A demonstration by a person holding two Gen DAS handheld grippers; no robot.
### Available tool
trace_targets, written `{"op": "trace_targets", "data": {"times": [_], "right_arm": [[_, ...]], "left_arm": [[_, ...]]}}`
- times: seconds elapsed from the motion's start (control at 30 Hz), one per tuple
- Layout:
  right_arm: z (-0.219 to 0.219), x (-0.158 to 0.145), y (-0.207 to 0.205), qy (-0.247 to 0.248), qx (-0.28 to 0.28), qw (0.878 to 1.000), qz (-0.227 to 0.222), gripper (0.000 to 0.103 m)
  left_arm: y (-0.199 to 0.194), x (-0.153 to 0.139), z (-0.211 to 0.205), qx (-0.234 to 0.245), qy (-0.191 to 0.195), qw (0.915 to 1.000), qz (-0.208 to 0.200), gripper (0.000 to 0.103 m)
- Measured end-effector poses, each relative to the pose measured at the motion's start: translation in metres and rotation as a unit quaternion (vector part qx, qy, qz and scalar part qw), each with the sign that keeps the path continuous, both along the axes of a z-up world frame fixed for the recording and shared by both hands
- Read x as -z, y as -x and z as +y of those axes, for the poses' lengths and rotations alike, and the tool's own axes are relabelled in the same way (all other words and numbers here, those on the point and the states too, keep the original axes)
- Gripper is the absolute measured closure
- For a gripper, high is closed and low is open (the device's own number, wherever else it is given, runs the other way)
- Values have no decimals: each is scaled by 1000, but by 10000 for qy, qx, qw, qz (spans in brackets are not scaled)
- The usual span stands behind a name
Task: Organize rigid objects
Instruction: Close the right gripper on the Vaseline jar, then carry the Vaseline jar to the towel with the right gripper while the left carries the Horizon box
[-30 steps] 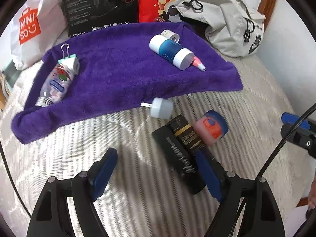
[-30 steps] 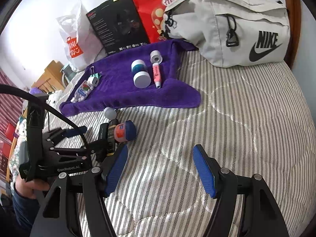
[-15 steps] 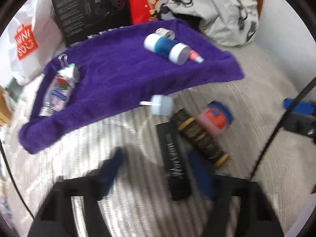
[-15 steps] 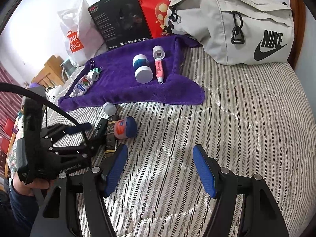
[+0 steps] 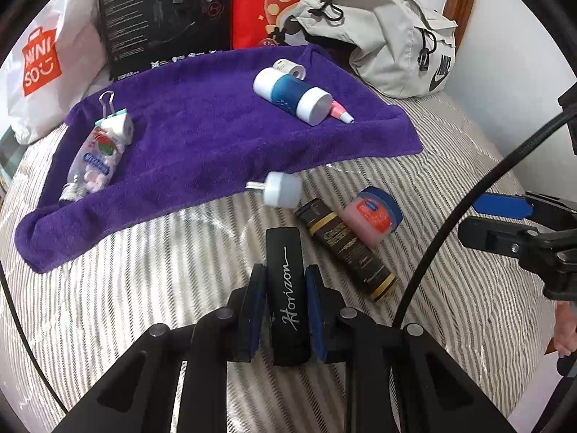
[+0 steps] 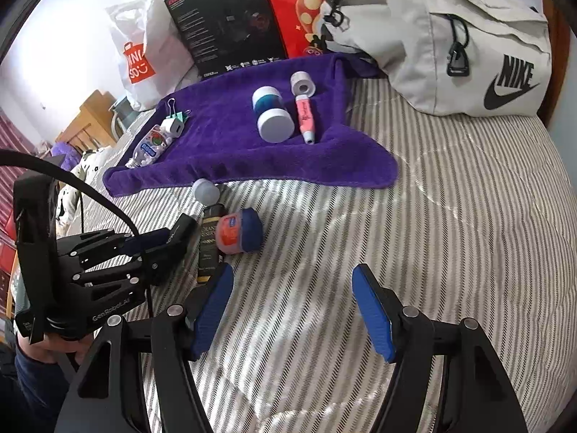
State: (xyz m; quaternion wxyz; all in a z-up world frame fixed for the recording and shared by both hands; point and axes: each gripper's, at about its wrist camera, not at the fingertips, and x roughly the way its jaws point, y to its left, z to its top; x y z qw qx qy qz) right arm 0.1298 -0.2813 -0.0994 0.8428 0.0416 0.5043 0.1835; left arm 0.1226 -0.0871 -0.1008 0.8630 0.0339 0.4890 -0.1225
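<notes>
My left gripper (image 5: 285, 279) is shut on a black "Horizon" tube (image 5: 285, 288) lying lengthwise on the striped bedspread; from the right wrist view the same gripper (image 6: 162, 240) and tube (image 6: 182, 229) show at left. Beside it lie a black-and-gold tube (image 5: 346, 249), a pink jar with a blue lid (image 5: 373, 214) and a small white cap (image 5: 283, 190). On the purple towel (image 5: 202, 137) rest a blue-and-white container (image 5: 292, 94), a pink stick (image 5: 340, 112), a white roll (image 5: 289, 68) and a clipped candy bag (image 5: 99, 155). My right gripper (image 6: 292, 310) hovers open over bare bedspread.
A grey Nike bag (image 6: 450, 39), a red bag (image 5: 295, 3), a black headset box (image 5: 166, 14) and a white Miniso bag (image 5: 39, 68) line the wall behind the towel. A person's hand (image 6: 43, 346) holds the left gripper. Striped bedspread (image 6: 450, 234) spreads out to the right.
My left gripper moved forward and closed on the black Horizon tube, which turned away from the black-and-gold tube. The right gripper drifted slightly and stayed open.
</notes>
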Motion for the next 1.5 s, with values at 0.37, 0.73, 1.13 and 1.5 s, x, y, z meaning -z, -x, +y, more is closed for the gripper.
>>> {"op": "trace_targets", "data": {"times": [0.37, 0.73, 1.13, 1.5], "right_arm": [[53, 16, -22, 144, -257, 9995, -109, 35], [34, 25, -34, 342, 101, 9994, -42, 35], [59, 35, -30, 1062, -222, 9928, -512, 48], [52, 31, -28, 934, -298, 9942, -443, 66]], "left_arm": [[4, 0, 35, -145, -19, 9999, 78, 82], [6, -1, 39, -79, 75, 9999, 52, 81], [6, -2, 42, -50, 159, 9999, 43, 81], [9, -4, 43, -102, 196, 9998, 26, 81]]}}
